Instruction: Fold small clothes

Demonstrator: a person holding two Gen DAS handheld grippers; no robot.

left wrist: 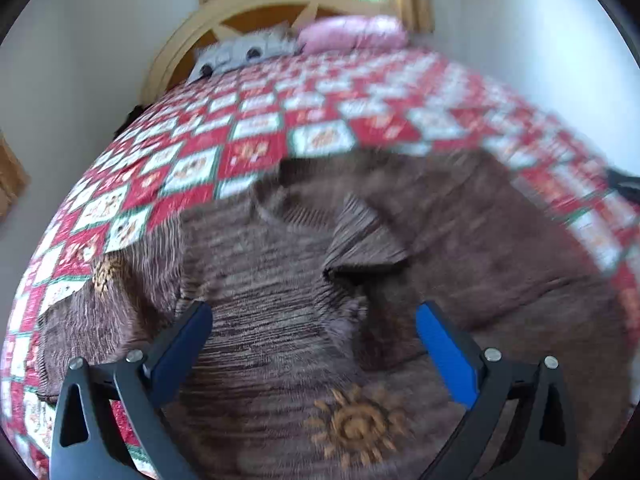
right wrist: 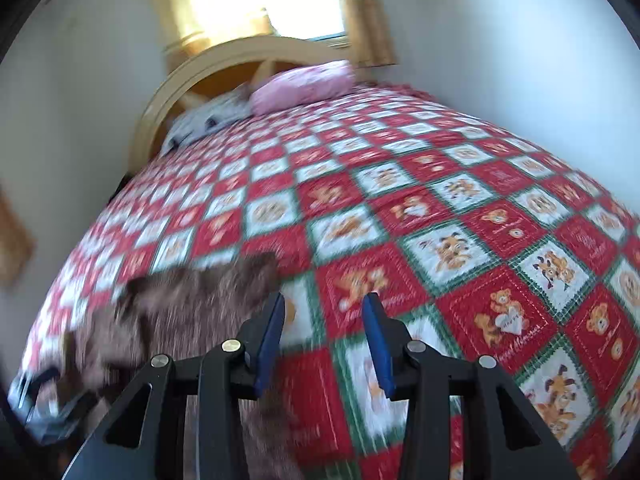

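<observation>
Left tongs (left wrist: 314, 320) spread above brown garment (left wrist: 460, 220), right tongs (right wrist: 323, 308) beside it

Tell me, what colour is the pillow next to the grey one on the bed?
Pink. The pillow shows best in the right wrist view, at the headboard.

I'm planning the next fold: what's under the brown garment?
The brown knitted garment with sun motifs lies spread on the red-and-white teddy-bear patchwork quilt, which shows all around it. Whatever lies directly beneath the fabric is covered.
</observation>
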